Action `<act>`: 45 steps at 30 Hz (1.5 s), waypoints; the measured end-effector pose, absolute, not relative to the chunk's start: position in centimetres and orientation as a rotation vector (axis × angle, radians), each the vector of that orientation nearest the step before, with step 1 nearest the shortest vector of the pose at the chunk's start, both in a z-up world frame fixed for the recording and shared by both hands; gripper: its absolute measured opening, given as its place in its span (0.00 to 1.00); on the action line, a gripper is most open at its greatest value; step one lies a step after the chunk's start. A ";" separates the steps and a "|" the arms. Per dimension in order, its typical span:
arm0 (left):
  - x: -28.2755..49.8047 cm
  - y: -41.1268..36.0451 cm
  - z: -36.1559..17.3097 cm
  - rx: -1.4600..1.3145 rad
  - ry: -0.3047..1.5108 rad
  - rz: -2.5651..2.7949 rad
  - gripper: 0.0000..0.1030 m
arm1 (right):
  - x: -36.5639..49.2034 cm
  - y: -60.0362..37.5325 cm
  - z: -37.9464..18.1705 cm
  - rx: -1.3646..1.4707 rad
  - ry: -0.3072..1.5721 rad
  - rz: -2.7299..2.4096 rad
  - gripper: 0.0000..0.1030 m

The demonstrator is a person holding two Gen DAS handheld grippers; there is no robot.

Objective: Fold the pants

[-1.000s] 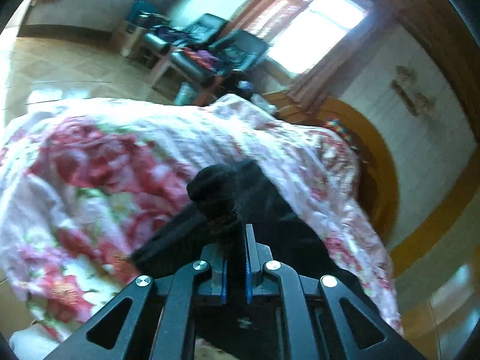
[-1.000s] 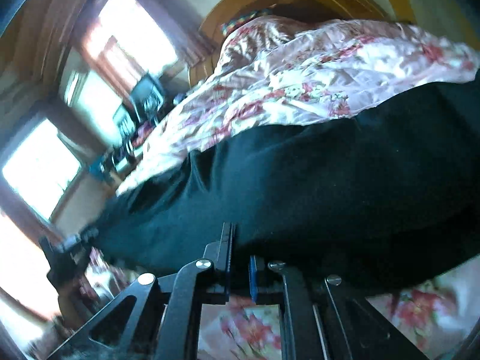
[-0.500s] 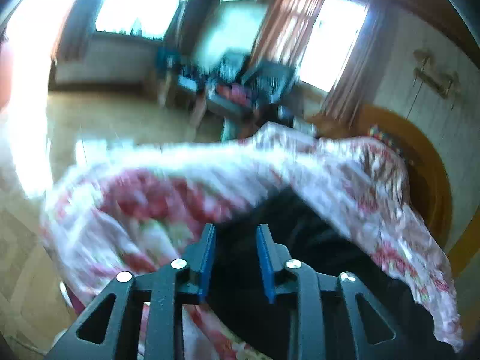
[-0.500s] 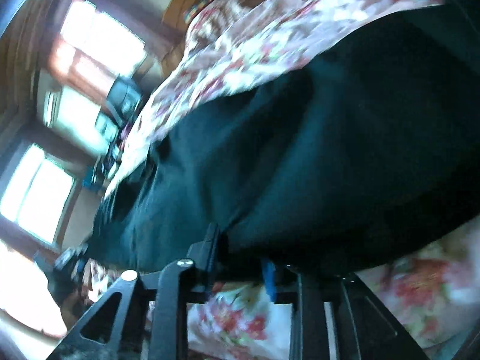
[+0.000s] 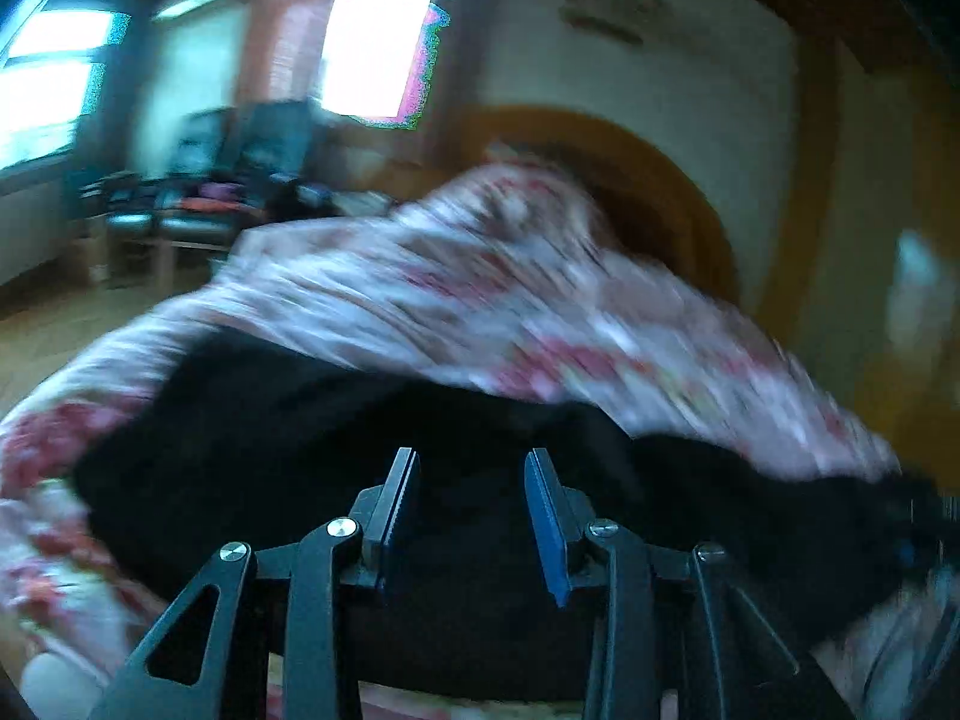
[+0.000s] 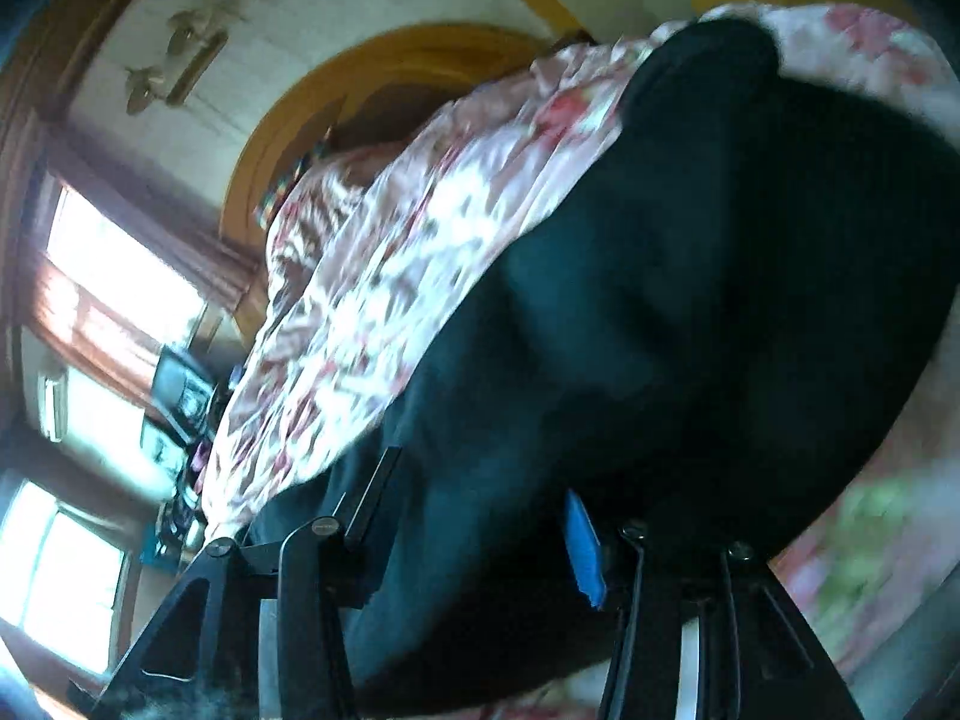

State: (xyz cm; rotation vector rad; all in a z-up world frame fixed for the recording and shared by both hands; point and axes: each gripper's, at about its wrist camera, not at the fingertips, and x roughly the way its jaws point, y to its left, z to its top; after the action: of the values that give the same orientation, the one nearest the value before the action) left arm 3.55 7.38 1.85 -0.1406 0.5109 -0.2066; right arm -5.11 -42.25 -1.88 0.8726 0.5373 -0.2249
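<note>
Nearest to me, the left gripper (image 5: 471,516) hangs just above the black pants (image 5: 300,438), its jaws standing well apart with nothing between them but the dark cloth showing underneath. The right gripper (image 6: 480,516) is in much the same way: jaws spread wide, empty, poised over the same garment. Neither has hold of anything.

The pants (image 6: 690,312) lie spread on the floral bedspread (image 5: 480,312), and everything else is best placed from them. In the left wrist view the cloth fills the space directly under and ahead of the jaws and runs off to both sides, so its long axis seems to lie across the left gripper's line of sight, not along it. In the right wrist view the garment stretches away forward from the jaws, up toward a rounded dark end near the far edge of the bedspread (image 6: 384,276). That far end may be a fold or the waistband; the blur makes it hard to say which.

Both grippers are right over the fabric, so neither is plainly the nearer. The next move, as I judge it, turns on each set of jaws dropping onto an edge of the pants, and no edge sits between the fingers yet.

Beyond the pants, past the bedspread, rises the curved wooden headboard (image 5: 660,180), and further off the bright windows (image 5: 372,48).
</note>
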 end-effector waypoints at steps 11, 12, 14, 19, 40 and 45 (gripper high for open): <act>4.9 -0.8 -2.6 0.055 0.686 -0.383 0.35 | -6.2 -50.7 0.7 0.832 0.449 -0.399 0.48; 4.9 -0.9 -3.1 0.065 0.703 -0.382 0.35 | -5.5 -51.1 0.8 0.836 0.461 -0.370 0.38; 4.9 -0.5 -3.7 0.057 0.712 -0.390 0.35 | -4.8 -51.3 1.6 0.812 0.485 -0.340 0.11; 4.5 1.2 -3.0 -0.025 0.683 -0.409 0.35 | -7.5 -50.9 5.6 0.822 0.387 -0.285 0.08; 5.0 1.4 -3.9 -0.044 0.722 -0.380 0.35 | -13.6 -50.3 2.7 0.734 0.445 -0.573 0.36; 5.1 1.2 -4.1 -0.041 0.725 -0.370 0.36 | -11.9 -46.6 6.5 0.459 0.409 -0.518 0.42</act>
State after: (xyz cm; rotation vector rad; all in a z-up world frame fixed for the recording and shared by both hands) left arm 5.08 1.19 -4.08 -0.0409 0.7254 -0.3703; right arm -11.95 -46.63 6.46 0.4593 0.4093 -0.5182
